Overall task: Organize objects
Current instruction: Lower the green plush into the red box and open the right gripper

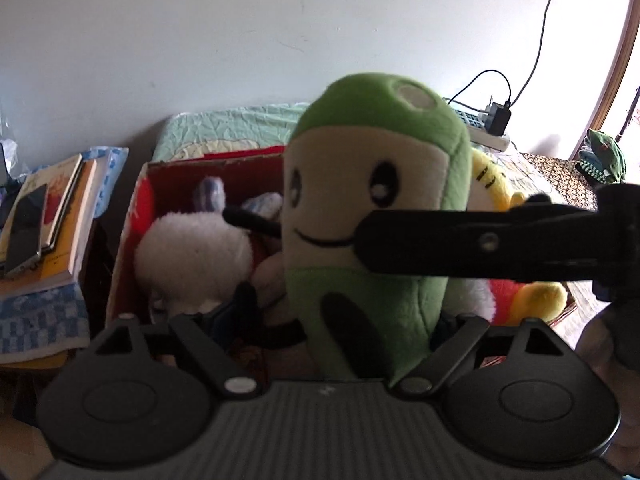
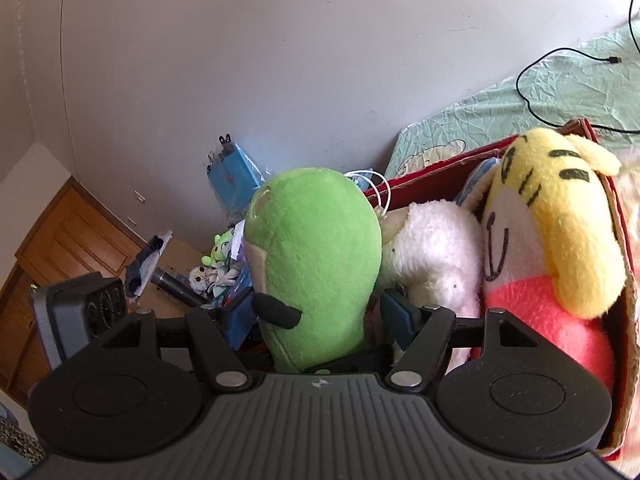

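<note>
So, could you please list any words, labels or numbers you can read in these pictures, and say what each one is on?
No text can be read in either view.
Books: cover print too blurred to read.
Red box: white marks on its wall, not legible.
Blue packet: no readable label.
Green plush, yellow plush, white plush: stitched faces only, no lettering.

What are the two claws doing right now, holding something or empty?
Left gripper: closed on the bottom of the green plush toy.
Right gripper: closed on the same green plush toy, around its middle.
</note>
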The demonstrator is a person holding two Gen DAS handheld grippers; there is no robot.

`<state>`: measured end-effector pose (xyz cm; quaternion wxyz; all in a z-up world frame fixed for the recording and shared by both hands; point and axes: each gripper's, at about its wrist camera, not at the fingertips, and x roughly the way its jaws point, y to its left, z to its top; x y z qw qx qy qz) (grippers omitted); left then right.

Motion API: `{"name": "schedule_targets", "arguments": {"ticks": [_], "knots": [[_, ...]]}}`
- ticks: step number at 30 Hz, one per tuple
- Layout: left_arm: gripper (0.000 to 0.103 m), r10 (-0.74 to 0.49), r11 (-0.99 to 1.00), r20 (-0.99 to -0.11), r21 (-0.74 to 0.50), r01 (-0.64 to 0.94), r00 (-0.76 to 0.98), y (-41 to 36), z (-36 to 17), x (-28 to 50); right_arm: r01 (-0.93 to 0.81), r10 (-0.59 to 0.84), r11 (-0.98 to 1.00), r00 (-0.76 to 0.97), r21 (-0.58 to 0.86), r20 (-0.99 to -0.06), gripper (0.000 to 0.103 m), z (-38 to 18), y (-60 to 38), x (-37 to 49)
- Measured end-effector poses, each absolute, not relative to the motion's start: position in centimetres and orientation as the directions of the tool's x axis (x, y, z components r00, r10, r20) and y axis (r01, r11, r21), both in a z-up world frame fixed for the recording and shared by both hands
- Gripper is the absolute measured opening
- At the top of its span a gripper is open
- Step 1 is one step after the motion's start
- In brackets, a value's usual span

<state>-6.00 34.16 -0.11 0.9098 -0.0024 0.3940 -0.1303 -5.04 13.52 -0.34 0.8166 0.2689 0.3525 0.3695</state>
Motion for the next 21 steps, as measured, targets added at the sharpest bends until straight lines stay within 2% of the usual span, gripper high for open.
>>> {"name": "schedule_targets", "arguments": {"ticks": [9,17,21], "knots": [[0.089,-0.213,0.967,-0.702,-0.051,0.25,0.68,33.8,0.5,-7.4,-0.413,0.791,0.584,0.485,0.699,-0.373,0.073,-0.1,13.4,-5.1],[0.089,-0.226,0.969,-0.664,-0.075,0.237,0.713,34.5,1.9,-8.6,-0.413,0.783,0.575,0.529,0.706,-0.328,0.077,0.5,12.5,-5.8],[0.088,-0.221,0.971,-0.659,-0.079,0.226,0.719,34.7,2.0,-8.7,-0.375,0.767,0.587,0.54,0.717,-0.346,0.074,0.1,12.2,-5.6]]}}
